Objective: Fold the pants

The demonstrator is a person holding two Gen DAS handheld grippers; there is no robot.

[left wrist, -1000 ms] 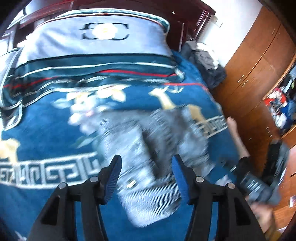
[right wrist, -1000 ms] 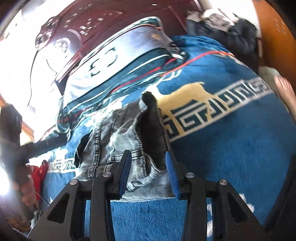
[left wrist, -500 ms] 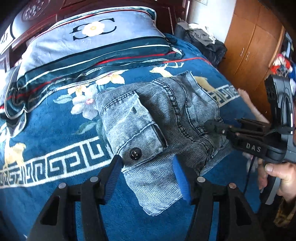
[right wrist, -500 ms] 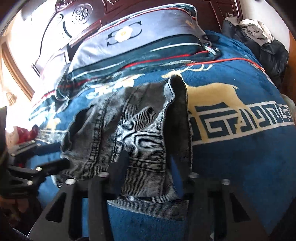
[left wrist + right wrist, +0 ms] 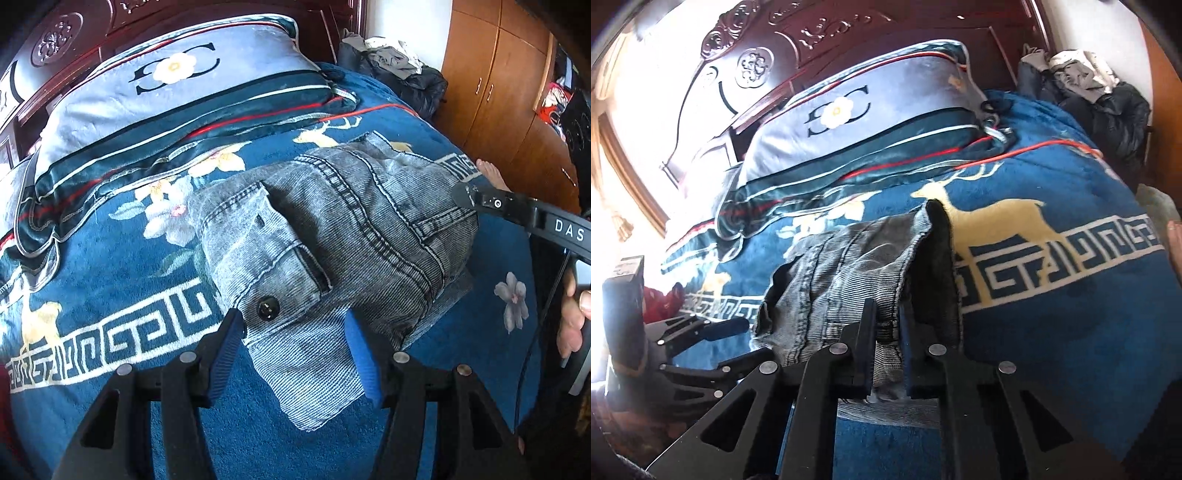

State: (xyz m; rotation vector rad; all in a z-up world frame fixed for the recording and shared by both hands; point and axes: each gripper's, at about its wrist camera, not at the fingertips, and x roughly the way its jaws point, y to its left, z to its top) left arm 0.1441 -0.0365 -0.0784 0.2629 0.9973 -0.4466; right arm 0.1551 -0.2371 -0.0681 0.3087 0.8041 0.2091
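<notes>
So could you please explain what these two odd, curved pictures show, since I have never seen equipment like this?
There is no robot here: a person holds a two-fingered claw in each hand, and a wide-angle camera on each claw looks forward along its fingers, which bends the picture.

The left claw stands open, its blue pads either side of the near end of the pants. These are grey denim pants, already folded into a bundle, with a dark button. They lie on a blue blanket covering a bed, with a pillow behind.

The right claw, seen from its own camera, is shut on the pants' edge. In the left claw's view it reaches in from the right, held by a hand.
</notes>
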